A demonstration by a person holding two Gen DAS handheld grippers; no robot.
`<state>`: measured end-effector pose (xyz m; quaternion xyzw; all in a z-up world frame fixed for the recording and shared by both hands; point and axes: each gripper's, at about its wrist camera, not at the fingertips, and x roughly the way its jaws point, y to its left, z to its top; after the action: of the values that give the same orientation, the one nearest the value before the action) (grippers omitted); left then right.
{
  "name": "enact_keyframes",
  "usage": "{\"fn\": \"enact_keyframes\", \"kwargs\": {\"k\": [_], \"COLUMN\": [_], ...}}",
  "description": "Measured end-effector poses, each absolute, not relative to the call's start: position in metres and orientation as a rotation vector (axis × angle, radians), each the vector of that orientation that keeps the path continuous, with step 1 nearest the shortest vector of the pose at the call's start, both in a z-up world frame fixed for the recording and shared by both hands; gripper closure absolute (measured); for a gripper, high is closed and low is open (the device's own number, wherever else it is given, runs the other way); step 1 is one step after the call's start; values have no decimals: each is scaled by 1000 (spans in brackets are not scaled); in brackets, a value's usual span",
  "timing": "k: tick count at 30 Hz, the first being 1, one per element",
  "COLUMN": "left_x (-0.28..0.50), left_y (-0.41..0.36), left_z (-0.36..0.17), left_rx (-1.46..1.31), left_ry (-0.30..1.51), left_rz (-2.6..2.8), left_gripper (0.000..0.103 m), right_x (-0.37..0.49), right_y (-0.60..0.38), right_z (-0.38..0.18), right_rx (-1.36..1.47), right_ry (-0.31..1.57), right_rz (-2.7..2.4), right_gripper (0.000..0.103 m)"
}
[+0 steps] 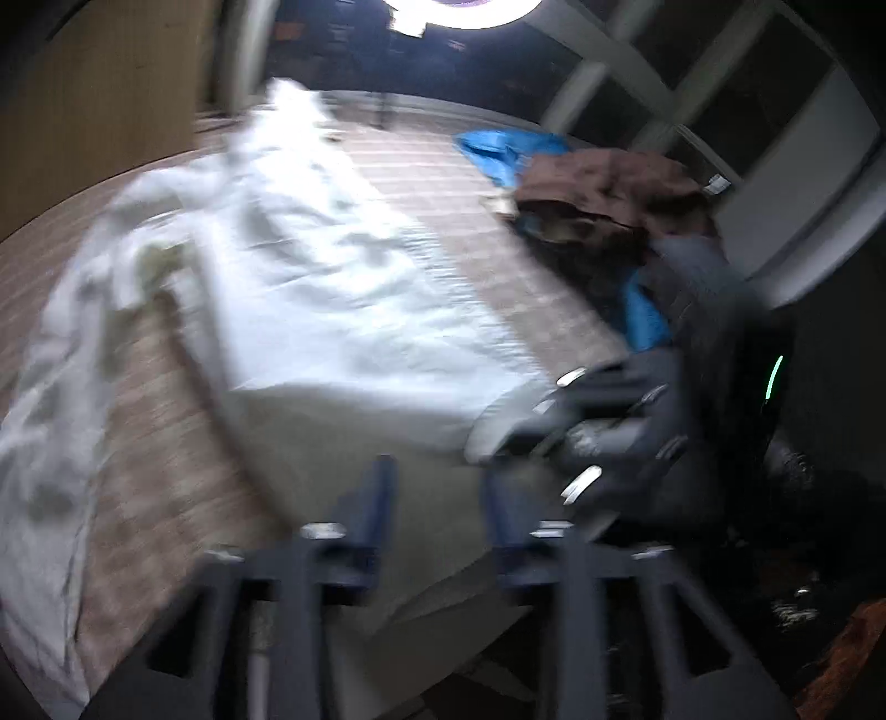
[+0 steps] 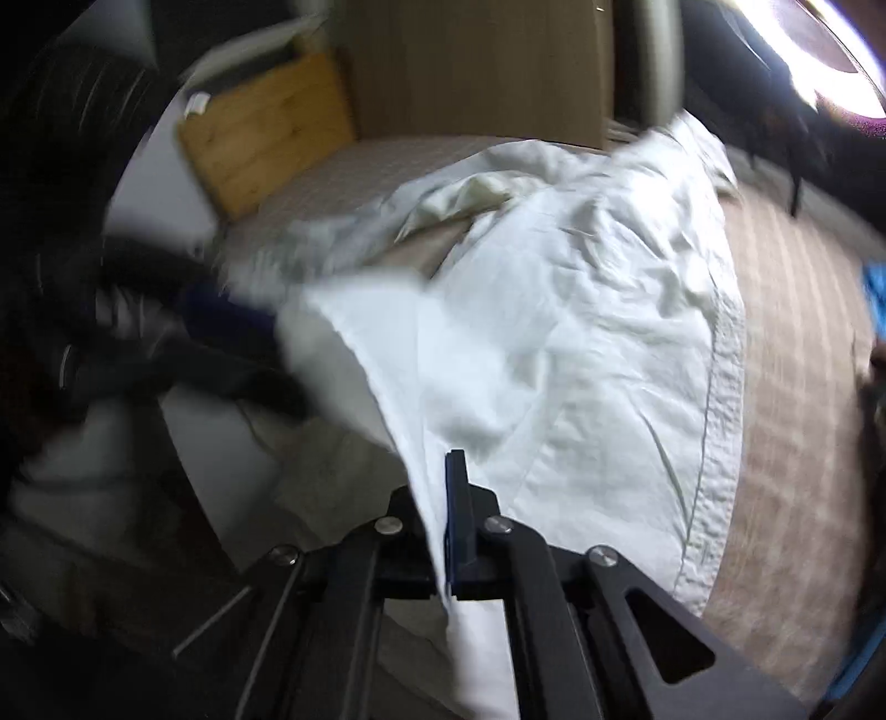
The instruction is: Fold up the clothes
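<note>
Right gripper (image 2: 455,471): jaws clenched on the near edge of the white garment (image 2: 554,343); cloth runs between the blue pads and hangs below them. From the pinch the fabric rises as a taut sheet toward the left gripper (image 2: 221,310), seen blurred at frame left with its tips at the cloth's raised corner.

Left wrist view: left gripper (image 1: 437,487) has its jaws standing apart, blue fingers (image 1: 376,498) with a clear gap; white cloth lies beyond and beneath the gap, no pad visibly pressing on it. Frame is motion-blurred, so contact cannot be told for sure. Right gripper (image 1: 598,426) sits just right of the fingertips, dark body crowding that side, gripping the lifted fold.

Rest of the garment spreads crumpled across the striped bed cover (image 1: 470,210), one rumpled part trailing off left.

Surroundings: pile of other clothes at the far right of the bed – brown piece (image 1: 614,188) on top, blue piece (image 1: 504,149) behind it. Wooden board (image 2: 266,133) leans at the bed's far left corner. Window bars (image 1: 653,72) beyond; bright ring light (image 1: 465,14) overhead.
</note>
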<state>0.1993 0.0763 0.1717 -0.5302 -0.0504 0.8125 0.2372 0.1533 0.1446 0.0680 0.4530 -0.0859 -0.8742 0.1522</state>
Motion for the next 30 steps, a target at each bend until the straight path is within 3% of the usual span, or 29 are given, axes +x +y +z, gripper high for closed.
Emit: {"fn": "enact_keyframes", "kwargs": {"k": [6, 14, 15, 16, 17, 21, 26, 28, 30], "left_x": [227, 224, 222, 220, 220, 219, 225, 223, 212], "left_y": [47, 75, 77, 78, 77, 64, 46, 33, 19], "left_z": [114, 102, 98, 96, 95, 96, 105, 118, 131], "left_rx": [-1667, -1671, -1681, -1680, -1671, -1644, -1646, -1610, -1583], "left_ry": [-306, -223, -203, -194, -211, -328, -372, -356, -301], "left_rz": [2257, 2327, 2326, 2313, 2301, 2272, 2286, 2337, 2413], "left_gripper": [59, 59, 69, 87, 93, 100, 98, 83, 80], "right_x": [153, 150, 151, 153, 153, 153, 151, 151, 150], "right_y": [178, 198, 200, 201, 200, 199, 190, 185, 184], "right_z": [88, 95, 96, 97, 98, 100, 110, 114, 115], "right_rx": [1220, 1171, 1166, 1164, 1163, 1154, 1136, 1134, 1143], "right_ry": [-555, -849, -866, -863, -859, -862, -831, -805, -797], "right_rz": [-2487, -2402, -2397, -2402, -2406, -2411, -2391, -2390, -2385], "right_gripper": [101, 101, 101, 101, 101, 101, 101, 101, 101]}}
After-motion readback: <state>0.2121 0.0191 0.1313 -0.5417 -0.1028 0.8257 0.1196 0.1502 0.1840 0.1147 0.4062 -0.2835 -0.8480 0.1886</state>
